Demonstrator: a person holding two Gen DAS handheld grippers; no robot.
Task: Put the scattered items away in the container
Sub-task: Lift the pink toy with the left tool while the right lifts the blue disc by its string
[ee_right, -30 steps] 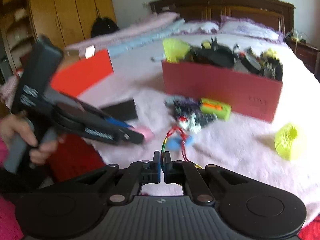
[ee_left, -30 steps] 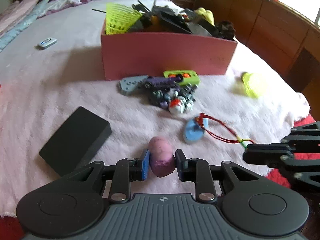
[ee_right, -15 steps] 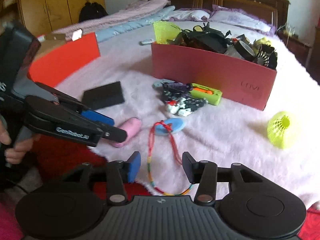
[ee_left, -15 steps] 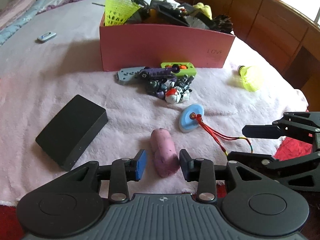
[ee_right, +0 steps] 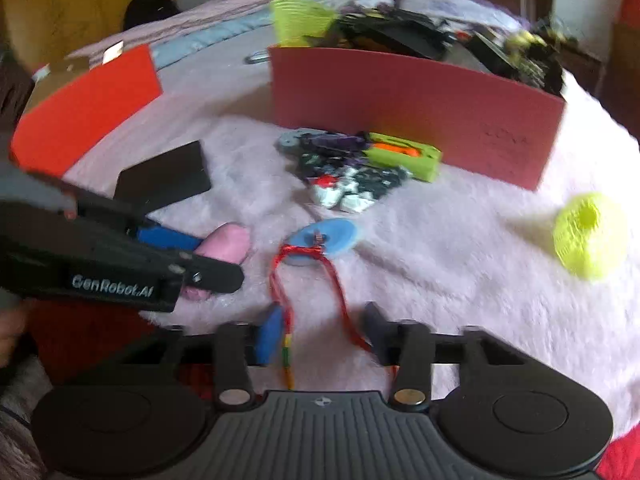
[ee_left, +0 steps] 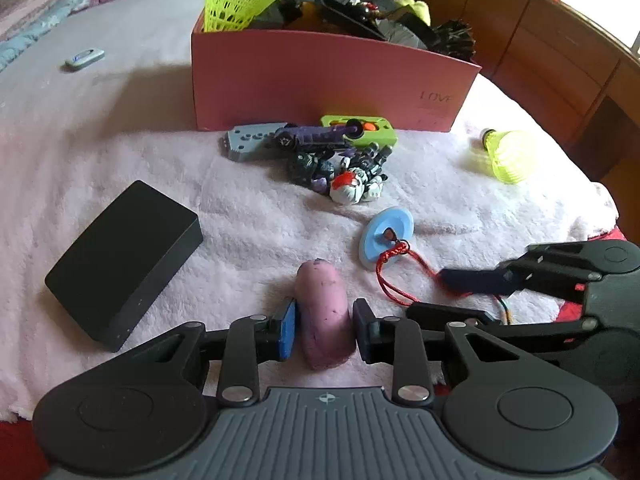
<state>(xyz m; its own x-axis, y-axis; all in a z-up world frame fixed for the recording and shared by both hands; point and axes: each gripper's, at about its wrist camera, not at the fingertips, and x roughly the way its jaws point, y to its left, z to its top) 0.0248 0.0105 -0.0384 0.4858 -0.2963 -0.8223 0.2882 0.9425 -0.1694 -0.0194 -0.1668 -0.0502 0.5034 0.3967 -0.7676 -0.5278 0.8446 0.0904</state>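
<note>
The left gripper [ee_left: 323,329] straddles the pink roll [ee_left: 325,316] at bottom centre — pads beside it, whether they pinch I cannot tell. Its long axis runs straight ahead toward the pink box [ee_left: 320,80] at top. The right gripper [ee_right: 320,334] gapes around the red cord [ee_right: 312,288].

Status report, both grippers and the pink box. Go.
Left gripper around pink toy, on blanket. Right gripper open over red cord. Pink box heaped full; toy pile in front.
</note>
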